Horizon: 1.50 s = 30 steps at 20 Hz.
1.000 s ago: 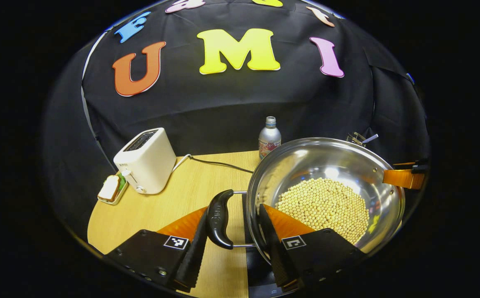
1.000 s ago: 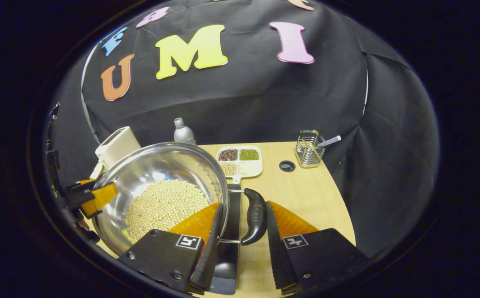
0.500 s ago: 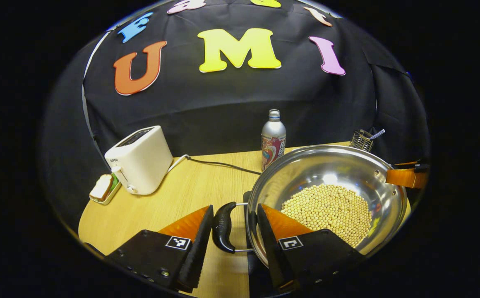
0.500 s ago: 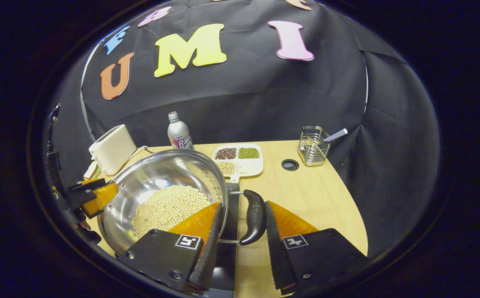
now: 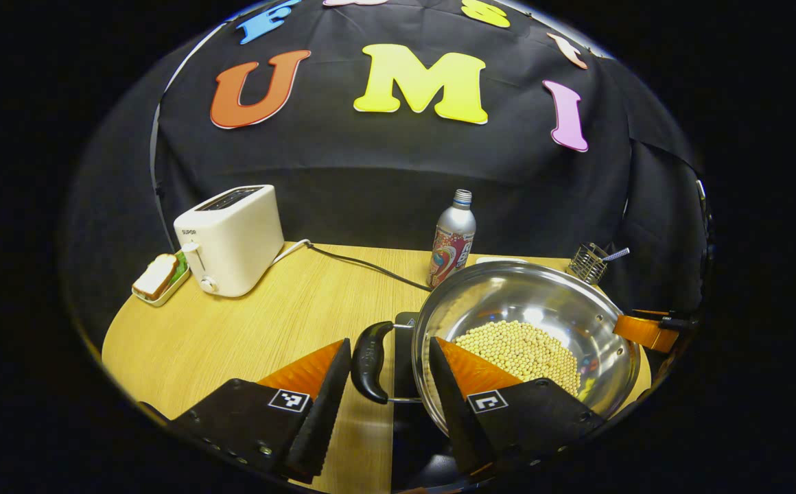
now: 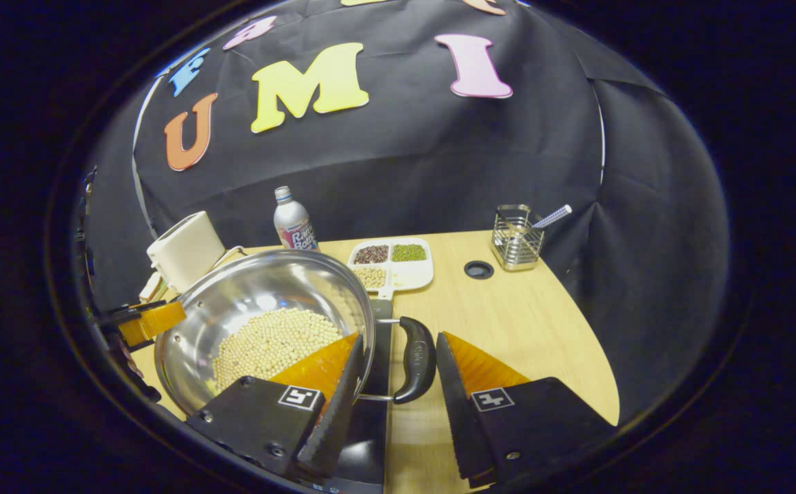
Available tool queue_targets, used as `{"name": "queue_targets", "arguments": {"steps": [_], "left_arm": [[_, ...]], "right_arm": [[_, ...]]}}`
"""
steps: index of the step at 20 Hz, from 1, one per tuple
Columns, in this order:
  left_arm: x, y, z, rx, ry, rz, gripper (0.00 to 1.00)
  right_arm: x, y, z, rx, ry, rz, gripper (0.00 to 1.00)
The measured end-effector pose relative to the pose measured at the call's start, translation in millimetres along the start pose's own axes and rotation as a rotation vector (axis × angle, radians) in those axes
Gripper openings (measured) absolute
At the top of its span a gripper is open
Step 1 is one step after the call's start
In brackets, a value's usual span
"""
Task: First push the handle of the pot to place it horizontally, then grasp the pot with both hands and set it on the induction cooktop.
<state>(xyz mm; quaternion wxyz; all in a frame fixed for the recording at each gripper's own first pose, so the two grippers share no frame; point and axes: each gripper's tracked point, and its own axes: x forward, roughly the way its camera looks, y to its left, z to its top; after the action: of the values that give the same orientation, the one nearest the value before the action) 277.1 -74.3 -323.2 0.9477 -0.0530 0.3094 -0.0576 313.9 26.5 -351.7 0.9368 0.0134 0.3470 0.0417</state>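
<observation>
- The steel pot (image 5: 528,322) sits over the black induction cooktop (image 6: 370,425), near the table's (image 5: 247,336) front edge; whether it rests fully on the cooktop I cannot tell.
- The pot holds a heap of pale soybeans (image 5: 518,346) across its bottom.
- The left gripper (image 5: 384,405) straddles the pot's left handle (image 5: 369,361), jaws spread, a gap showing on both sides of the handle.
- The right gripper (image 6: 398,401) brackets the right handle (image 6: 415,360) the same way, parted, one finger inside the pot's rim.
- Behind the pot: a bottle (image 5: 453,240) and a divided tray (image 6: 392,264) with dark, green and pale grains in separate compartments.
- Beyond the pot's right side stands a wire holder (image 6: 516,237) with a straw (image 6: 552,215) in it.
- Left of the pot is open tabletop up to the toaster (image 5: 230,237); a small dish with bread (image 5: 156,278) lies just beside it.
</observation>
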Motion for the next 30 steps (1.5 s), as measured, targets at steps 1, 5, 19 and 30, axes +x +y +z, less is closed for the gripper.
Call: {"name": "queue_targets", "arguments": {"steps": [1,5,19,30], "left_arm": [[-6,1,1,0.003,-0.009,0.002,0.70],[-41,-5,6,0.005,-0.053,-0.017,0.78],[-236,-28,25,0.014,-0.318,0.005,0.95],[-358,-31,39,0.032,-0.473,-0.005,0.95]], "right_arm": [[-6,0,4,-0.008,-0.025,-0.010,0.70],[-49,-1,16,-0.035,-0.139,-0.018,0.70],[-254,-5,-7,0.037,-0.418,0.009,0.99],[-387,-28,14,0.060,-0.606,-0.107,0.96]]}}
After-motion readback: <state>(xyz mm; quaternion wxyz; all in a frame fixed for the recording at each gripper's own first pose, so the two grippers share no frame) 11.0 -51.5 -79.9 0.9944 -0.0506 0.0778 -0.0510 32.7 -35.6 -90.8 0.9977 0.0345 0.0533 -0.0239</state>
